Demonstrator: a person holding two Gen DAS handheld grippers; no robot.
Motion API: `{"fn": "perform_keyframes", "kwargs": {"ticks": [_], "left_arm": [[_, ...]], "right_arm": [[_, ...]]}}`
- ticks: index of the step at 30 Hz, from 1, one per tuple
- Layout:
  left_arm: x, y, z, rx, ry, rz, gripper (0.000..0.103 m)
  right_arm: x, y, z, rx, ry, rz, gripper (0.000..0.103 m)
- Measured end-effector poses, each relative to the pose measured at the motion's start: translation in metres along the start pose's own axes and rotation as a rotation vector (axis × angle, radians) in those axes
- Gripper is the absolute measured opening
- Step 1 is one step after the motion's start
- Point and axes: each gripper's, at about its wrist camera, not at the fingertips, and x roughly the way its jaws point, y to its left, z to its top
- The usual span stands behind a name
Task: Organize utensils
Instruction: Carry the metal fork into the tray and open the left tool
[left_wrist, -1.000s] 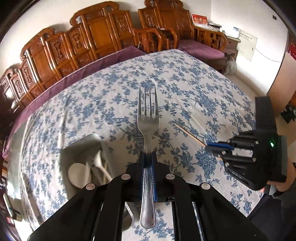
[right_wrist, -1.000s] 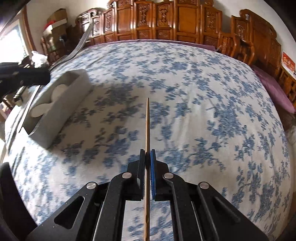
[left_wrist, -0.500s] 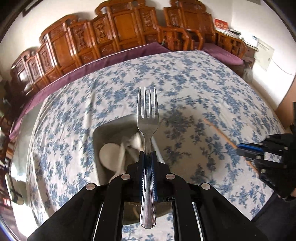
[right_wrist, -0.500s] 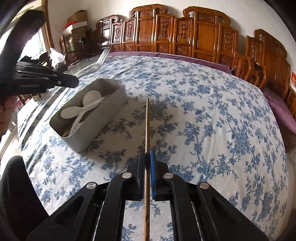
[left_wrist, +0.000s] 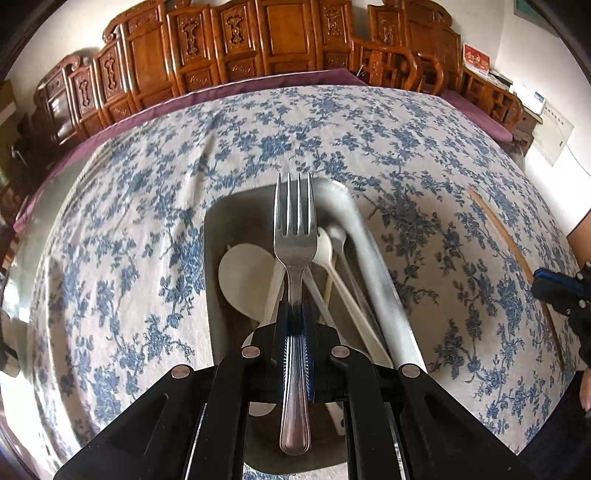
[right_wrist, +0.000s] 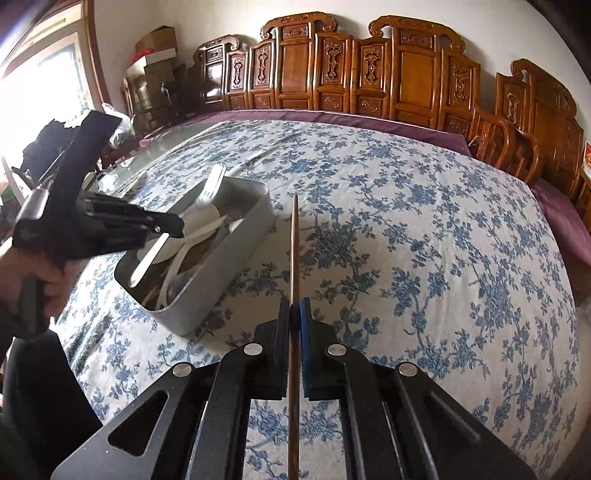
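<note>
My left gripper (left_wrist: 294, 308) is shut on a steel fork (left_wrist: 294, 229) and holds it, tines forward, above the grey utensil box (left_wrist: 373, 254). White spoons (left_wrist: 245, 275) and other utensils lie in that box. My right gripper (right_wrist: 294, 306) is shut on a wooden chopstick (right_wrist: 294, 240), pointing over the tablecloth just right of the grey box (right_wrist: 236, 266). In the right wrist view the left gripper (right_wrist: 173, 225) hangs over the box with the fork (right_wrist: 210, 188) sticking out. The right gripper (left_wrist: 541, 284) and its chopstick (left_wrist: 506, 236) show at the left wrist view's right edge.
A blue-flowered tablecloth (right_wrist: 424, 240) covers the large table. Carved wooden chairs (right_wrist: 369, 70) line its far side, with a purple cloth edge (left_wrist: 258, 88) below them. Boxes and clutter (right_wrist: 151, 55) stand by a bright window at the left. A hand (right_wrist: 48, 280) grips the left tool.
The left gripper has carried the fork across and down until it sits over the grey box. The right gripper has lifted the chopstick and drawn nearer to the box.
</note>
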Motion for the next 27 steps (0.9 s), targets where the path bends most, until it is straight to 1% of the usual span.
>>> {"fn": "perform_keyframes", "kwargs": {"ticks": [9,11,13,17,20,25,27], "left_arm": [[0.009,0.014,-0.011,-0.058,0.013,-0.051,0.007],[0.006,0.015,-0.014,-0.064,-0.006,-0.067,0.007],[0.005,0.014,-0.015,-0.062,-0.011,-0.063,0.007],[-0.002,0.014,-0.016,-0.057,-0.035,-0.081,0.007],[-0.006,0.016,-0.017,-0.05,-0.059,-0.065,0.007],[-0.011,0.028,-0.015,-0.077,-0.084,-0.067,0.007],[-0.013,0.033,-0.013,-0.072,-0.097,-0.045,0.007]], "right_arm": [[0.007,0.019,0.022,-0.039,0.001,-0.007,0.006],[0.01,0.024,0.026,-0.049,0.001,-0.006,0.006],[0.012,0.03,0.029,-0.062,0.004,-0.007,0.006],[0.019,0.04,0.033,-0.084,0.009,-0.008,0.006],[0.021,0.046,0.036,-0.078,0.003,-0.003,0.006],[0.029,0.058,0.046,-0.067,-0.014,0.014,0.006],[0.034,0.065,0.051,-0.066,-0.019,0.023,0.006]]}}
